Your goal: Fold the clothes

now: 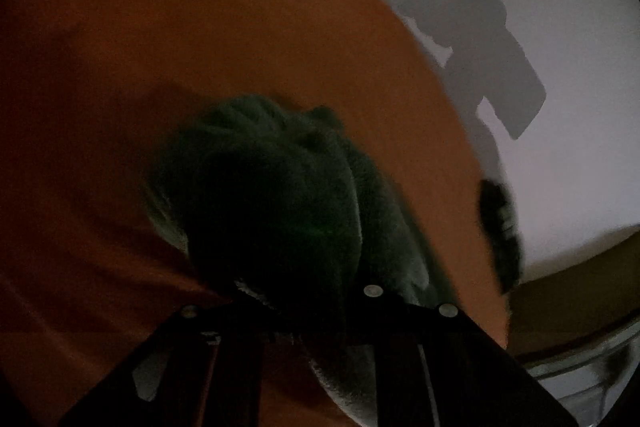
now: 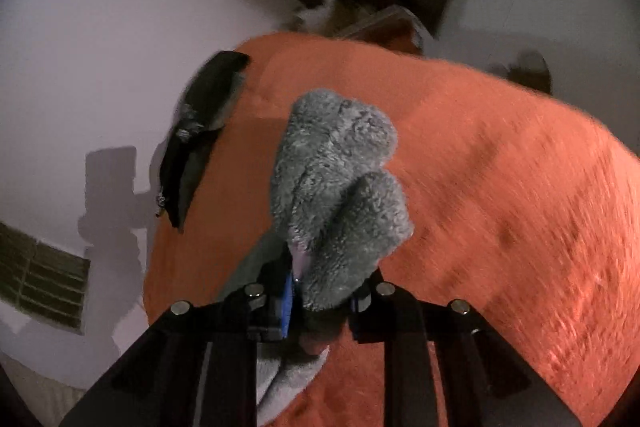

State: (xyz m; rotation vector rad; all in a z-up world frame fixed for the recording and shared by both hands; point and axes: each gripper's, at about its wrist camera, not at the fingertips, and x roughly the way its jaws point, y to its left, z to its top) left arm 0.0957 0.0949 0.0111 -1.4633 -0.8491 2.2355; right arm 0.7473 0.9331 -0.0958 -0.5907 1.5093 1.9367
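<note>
Jaws of the left gripper (image 1: 304, 311) are closed on a bunch of fleecy cloth (image 1: 272, 187), which looks dark green in this dim view; the wad bulges forward from the fingers, above an orange cover (image 1: 200, 39) that fills most of the frame. Pinching an edge like this probably serves to carry or lift the cloth for a fold. A black object (image 1: 500, 231) sits at the orange cover's right border, and shadows of the rig fall on the white wall (image 1: 560, 27) past the cover. In the right wrist view, the jaws of the right gripper (image 2: 316, 299) likewise clamp the grey cloth (image 2: 340, 179). Here the gathered part runs lengthwise away from the fingers, its rounded end pointing toward the cover's far edge, with a looser tail hanging back below the fingers. The orange cover (image 2: 500, 167) lies under and behind it; whether the cloth touches the cover cannot be told. The black object (image 2: 204, 131) lies along the cover's left border. With both grippers holding cloth, the fold appears under way, its stage unsettled.
</note>
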